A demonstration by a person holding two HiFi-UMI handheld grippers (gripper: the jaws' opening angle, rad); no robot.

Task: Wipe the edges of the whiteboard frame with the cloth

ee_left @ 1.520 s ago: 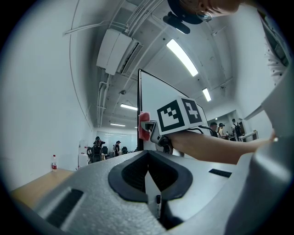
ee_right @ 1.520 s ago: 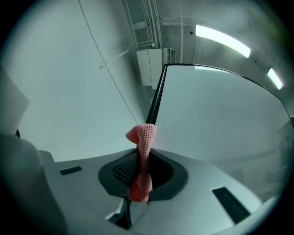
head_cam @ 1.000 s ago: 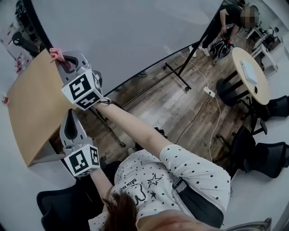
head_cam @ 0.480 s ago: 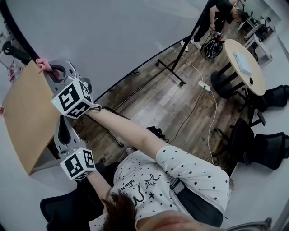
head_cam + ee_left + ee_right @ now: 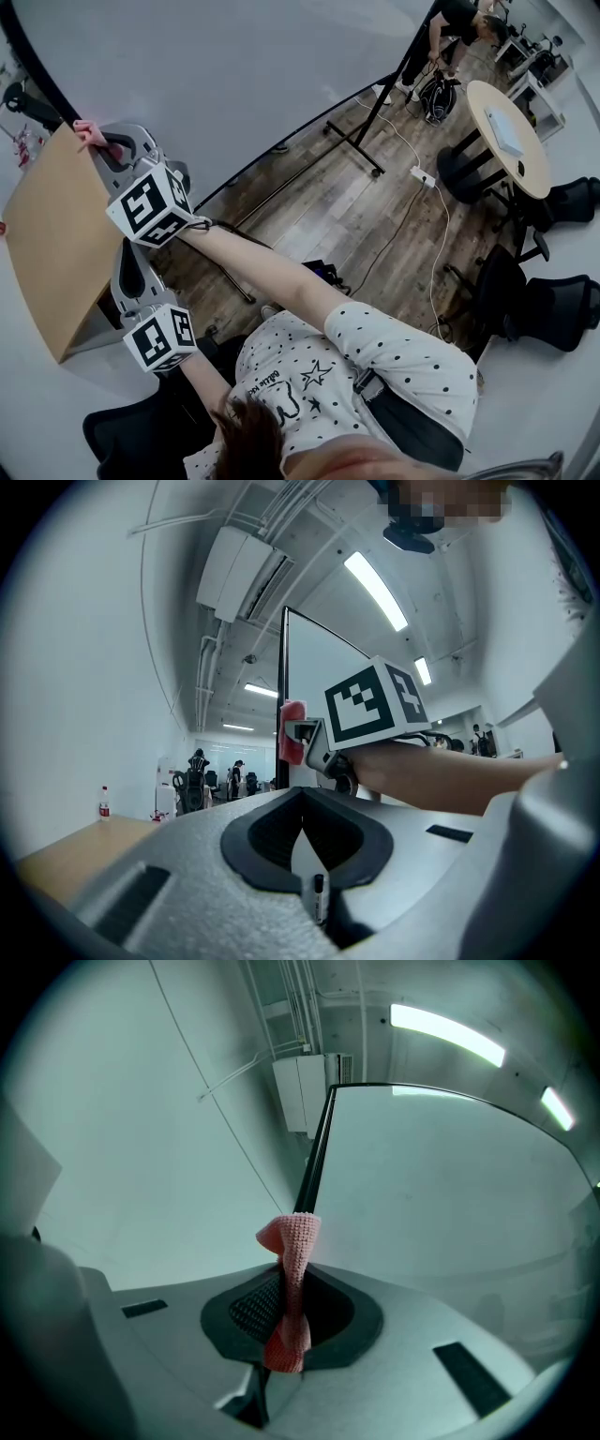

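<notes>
The whiteboard fills the top of the head view, its black frame edge running down the left side. My right gripper is shut on a pink cloth, whose tip is pressed to that edge. In the right gripper view the cloth stands up between the jaws against the black frame. My left gripper hangs below the right one, away from the board, jaws together with nothing in them. The left gripper view shows my left gripper, the cloth and the frame.
A wooden table stands left of the board, just under the grippers. The board's black stand legs cross the wood floor. A power strip and cable, a round table, black chairs and a bending person are at the right.
The head view swung a little between one second and half a second ago. Since then, both grippers have barely moved; the cloth stays on the frame edge near the table corner.
</notes>
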